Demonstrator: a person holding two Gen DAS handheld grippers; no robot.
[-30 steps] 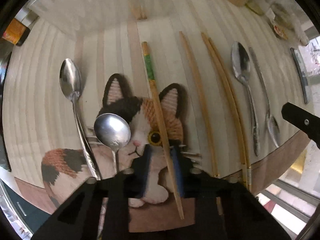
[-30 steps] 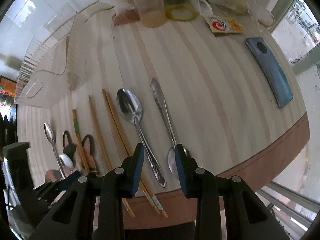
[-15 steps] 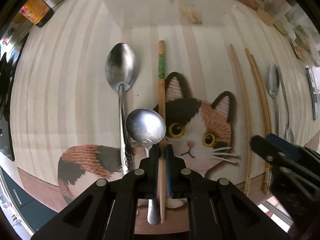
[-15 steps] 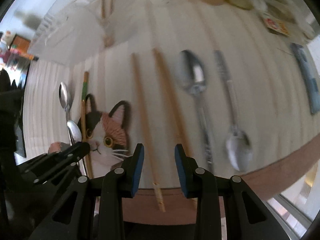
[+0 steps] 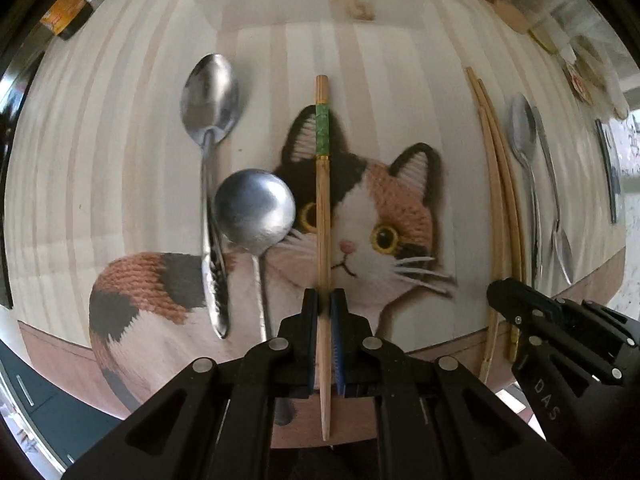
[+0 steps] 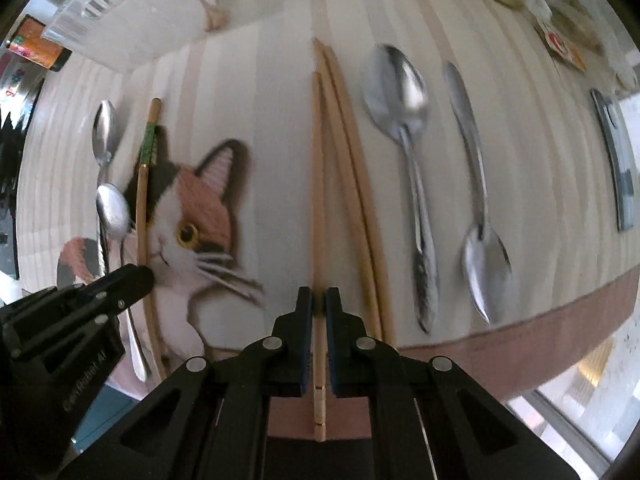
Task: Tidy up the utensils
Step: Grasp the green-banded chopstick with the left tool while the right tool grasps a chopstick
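My left gripper [image 5: 325,300] is shut on a green-banded chopstick [image 5: 322,184] that lies across the cat-picture mat [image 5: 396,208]. A long spoon [image 5: 208,96] and a round spoon [image 5: 254,212] lie just left of it. My right gripper [image 6: 319,298] has its jaws closing on a plain wooden chopstick [image 6: 317,184], and the pads touch it on both sides. Two more plain chopsticks [image 6: 352,184] lie right beside that one. Further right are a steel spoon [image 6: 400,84] and a reversed spoon [image 6: 486,264]. Both grippers point down at the table, side by side.
The striped table's brown front edge [image 6: 540,332] runs just below the utensil ends. A dark phone [image 6: 616,160] lies at the far right. A clear plastic rack [image 6: 100,4] stands at the back left, with jars and packets along the back right.
My left gripper has shifted the green-banded chopstick left and straightened it. My right gripper has moved left from the spoons to the single plain chopstick, sunk, and shut its open jaws on it.
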